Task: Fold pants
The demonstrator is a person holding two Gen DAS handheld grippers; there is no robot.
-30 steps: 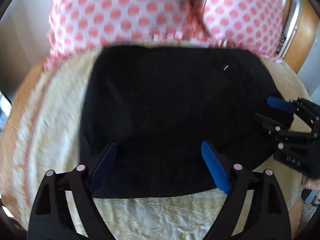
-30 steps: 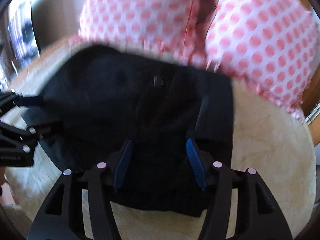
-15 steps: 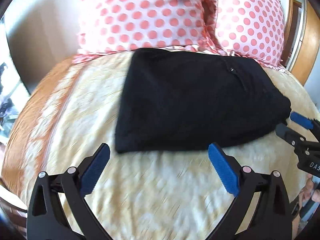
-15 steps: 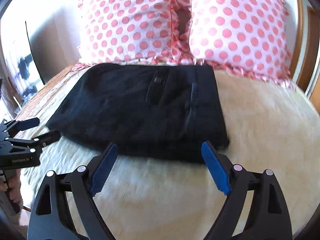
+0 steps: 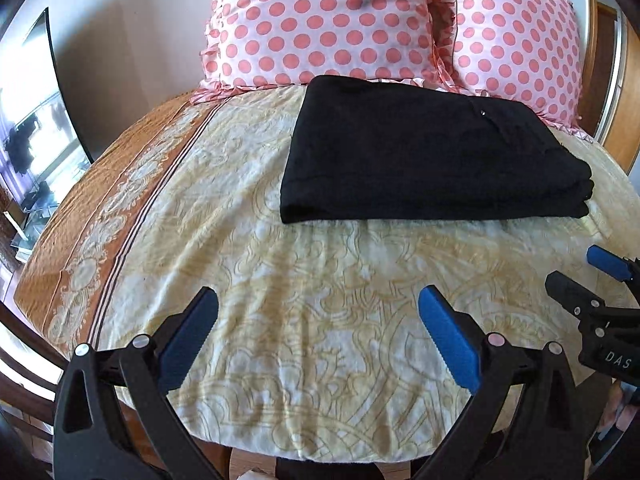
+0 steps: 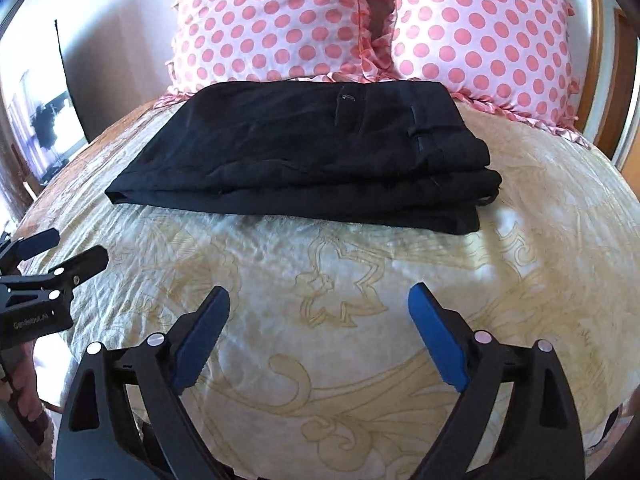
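Jaws on both grippers stand wide w/ nothing between them, only bedspread showing in the gaps. Left gripper point(image 5: 319, 320) hangs over the near part of the bed, blue pads point(image 5: 448, 338) spread apart, released. Right gripper point(image 6: 319, 316) likewise released; its jaws are opening at this moment, nothing held. Neither touches the pants.

Pants point(image 6: 304, 160) lie folded into a flat black rectangle on the bedspread point(image 6: 340, 280), at the far end of the bed, their far edge up against two pillows point(image 6: 276, 20). Several layers stacked: in the right wrist view the near edge shows stepped folds at the right corner, w/ a belt loop point(image 6: 418, 132) and a button point(image 6: 346, 97) on the top layer. Left wrist view shows the same bundle point(image 5: 420, 152) from the other side, thick folded edge at its right end, a small metal bit glinting on top.

Pillows are pink-white w/ pink dots and ruffled trim, propped upright side by side. Bedspread is cream w/ yellow scroll pattern; an orange-brown border strip point(image 5: 92, 208) runs along the left side in the left wrist view.

Each gripper shows in the other's view: right one at the right edge point(image 5: 600, 292) of the left wrist view, left one at the left edge point(image 6: 48, 264) of the right wrist view, both well clear of the pants. Bit of a hand point(image 6: 20, 384) visible below the left gripper, lower left.
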